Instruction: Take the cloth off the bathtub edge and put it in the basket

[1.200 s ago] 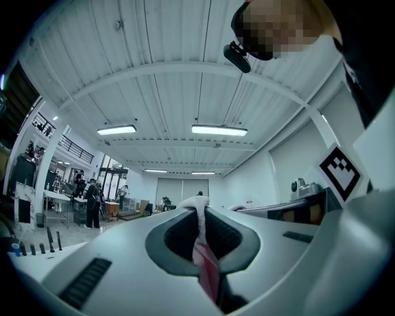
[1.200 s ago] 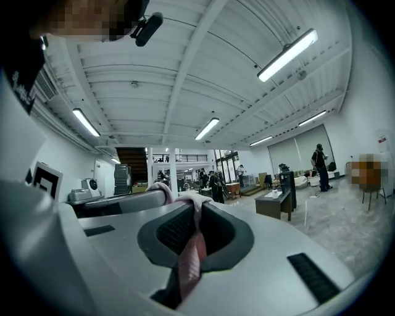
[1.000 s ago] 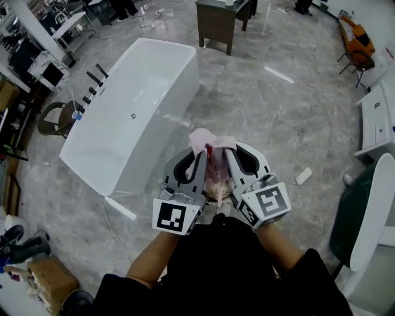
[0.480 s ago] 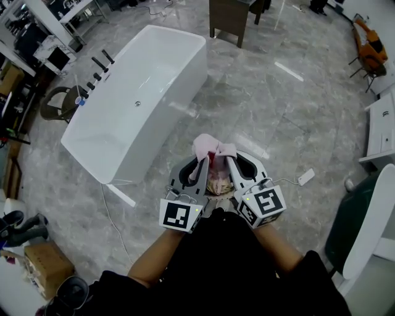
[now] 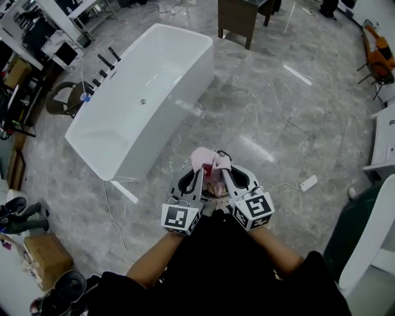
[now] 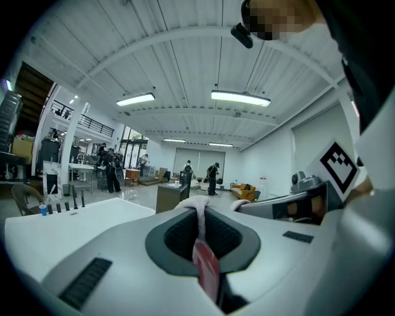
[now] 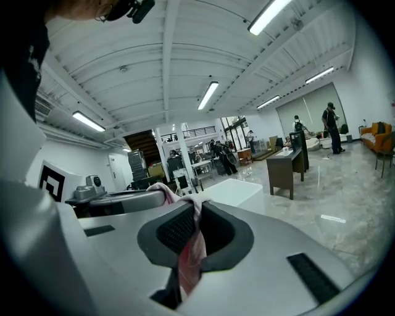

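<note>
The pink cloth [image 5: 207,159] hangs bunched between my two grippers, held up close in front of the person's body over the marble floor. My left gripper [image 5: 198,169] is shut on one part of the cloth [image 6: 199,216]. Beside it, my right gripper [image 5: 221,168] is shut on another part of the cloth [image 7: 191,244]. The white bathtub [image 5: 142,99] stands on the floor ahead and to the left, well apart from both grippers, with nothing on its edge. A bit of something tan shows under the cloth between the grippers; I cannot tell what it is.
A dark wooden table [image 5: 244,18] stands beyond the tub. A chair [image 5: 58,102] sits by the tub's taps. A white plug block with a cable [image 5: 308,182] lies on the floor to the right. White furniture [image 5: 370,234] stands at the right, a cardboard box [image 5: 40,256] at the lower left.
The head view has turned, so the tub sits more to the right and higher in the frame. Both grippers, still holding the cloth, have drawn closer together and toward the body.
</note>
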The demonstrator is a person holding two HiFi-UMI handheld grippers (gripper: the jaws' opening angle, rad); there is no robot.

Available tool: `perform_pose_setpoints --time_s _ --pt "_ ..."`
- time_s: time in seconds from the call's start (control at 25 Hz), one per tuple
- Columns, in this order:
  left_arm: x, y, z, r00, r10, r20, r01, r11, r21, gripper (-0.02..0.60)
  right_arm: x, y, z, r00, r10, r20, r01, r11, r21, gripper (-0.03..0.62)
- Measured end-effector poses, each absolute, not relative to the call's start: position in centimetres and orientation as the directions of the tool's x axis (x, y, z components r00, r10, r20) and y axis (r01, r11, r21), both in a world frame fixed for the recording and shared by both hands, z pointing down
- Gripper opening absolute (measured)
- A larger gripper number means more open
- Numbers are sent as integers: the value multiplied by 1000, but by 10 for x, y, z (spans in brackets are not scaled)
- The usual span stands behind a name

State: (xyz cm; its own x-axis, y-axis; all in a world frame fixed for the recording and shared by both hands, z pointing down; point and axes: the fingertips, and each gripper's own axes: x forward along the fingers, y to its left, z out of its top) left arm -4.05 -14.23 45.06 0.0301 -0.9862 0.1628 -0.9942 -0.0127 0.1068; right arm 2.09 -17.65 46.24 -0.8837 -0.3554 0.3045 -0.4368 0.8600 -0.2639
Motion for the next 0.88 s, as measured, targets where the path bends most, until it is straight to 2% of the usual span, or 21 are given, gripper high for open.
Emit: perform_pose_setpoints --time_s 0.32,0.64,0.88 --pt "-39 -134 502 32 -963 266 -990 7 142 20 18 -163 514 -886 -303 350 -415 855 -310 36" --pt "-39 -138 585 139 -902 409 -977 -58 205 20 15 -183 588 -832 -315 457 -481 819 -313 37" --pt "-46 -145 652 150 -855 496 -957 0 290 20 15 -191 652 -783 -306 542 -516 805 -292 37"
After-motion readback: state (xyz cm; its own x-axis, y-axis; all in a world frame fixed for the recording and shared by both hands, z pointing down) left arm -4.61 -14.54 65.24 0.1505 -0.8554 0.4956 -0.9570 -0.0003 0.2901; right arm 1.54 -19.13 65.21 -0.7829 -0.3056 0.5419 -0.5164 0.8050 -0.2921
